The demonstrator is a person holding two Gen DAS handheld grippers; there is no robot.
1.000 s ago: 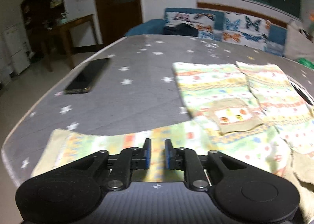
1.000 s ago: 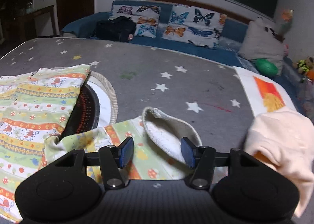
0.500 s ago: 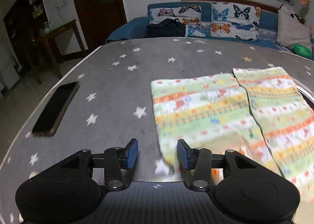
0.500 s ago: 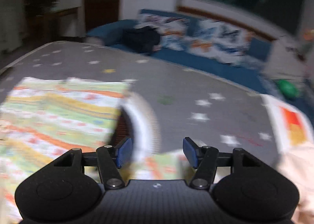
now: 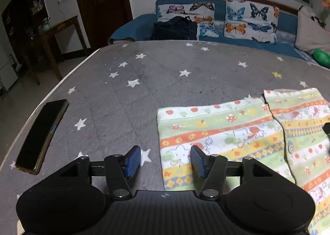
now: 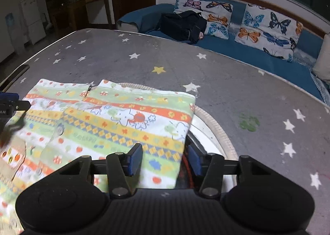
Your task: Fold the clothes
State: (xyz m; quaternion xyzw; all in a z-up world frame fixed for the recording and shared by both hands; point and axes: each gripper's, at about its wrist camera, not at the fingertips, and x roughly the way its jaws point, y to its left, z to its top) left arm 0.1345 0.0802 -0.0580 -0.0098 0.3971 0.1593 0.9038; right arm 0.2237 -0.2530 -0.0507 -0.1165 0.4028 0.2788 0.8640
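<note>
The left gripper [image 5: 165, 161] is held wide apart, empty, its pads straddling the left edge of the patterned garment [image 5: 222, 138]. The right gripper [image 6: 165, 159] is likewise spread and empty over the garment's right edge, above a round woven rim [image 6: 212, 123]. The garment lies flat on the starred table [image 5: 165, 82] (a phone [image 5: 41, 136] rests far left). If a fold follows, both edges should be pinched level and lifted together, so layers are kept aligned.
</note>
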